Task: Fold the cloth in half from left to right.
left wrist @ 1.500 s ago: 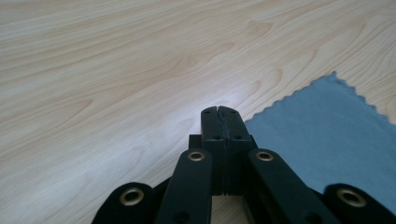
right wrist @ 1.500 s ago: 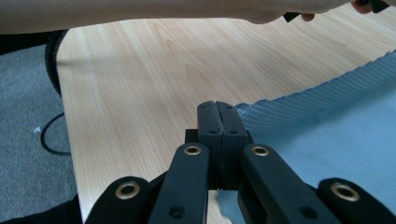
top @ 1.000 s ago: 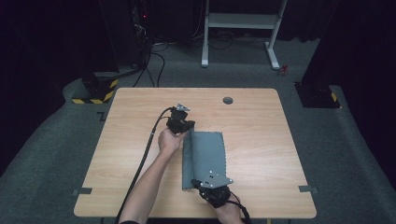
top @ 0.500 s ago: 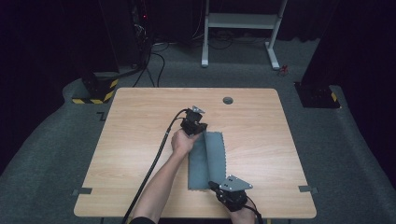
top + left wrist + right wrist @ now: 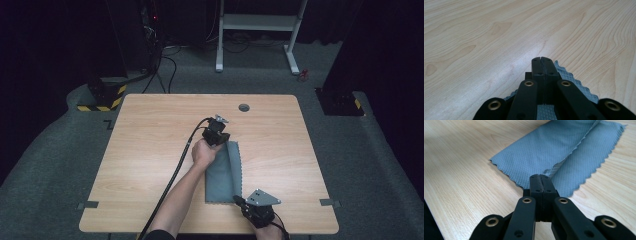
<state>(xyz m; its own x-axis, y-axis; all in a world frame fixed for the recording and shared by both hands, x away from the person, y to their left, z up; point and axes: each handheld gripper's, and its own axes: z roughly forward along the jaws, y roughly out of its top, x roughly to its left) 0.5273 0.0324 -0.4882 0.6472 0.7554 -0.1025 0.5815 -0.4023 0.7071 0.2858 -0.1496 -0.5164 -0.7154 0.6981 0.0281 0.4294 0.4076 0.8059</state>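
A grey textured cloth with zigzag edges lies on the wooden table, folded lengthwise with one layer lapped over the other. My left gripper is at the cloth's far end, jaws shut on its edge. In the left gripper view the gripper shows closed tips with the cloth spreading from under them. My right gripper is at the near end. In the right gripper view the gripper is shut on the folded edge of the cloth, which rises to the tips.
A round cable hole sits near the table's far edge. Grey tape strips mark the front corners. A white frame and black stands with striped bases stand on the floor behind. Bare wood lies left and right of the cloth.
Both grippers have moved to the right, carrying the cloth's edge across. The cloth now looks narrower, with its upper layer lapped further over.
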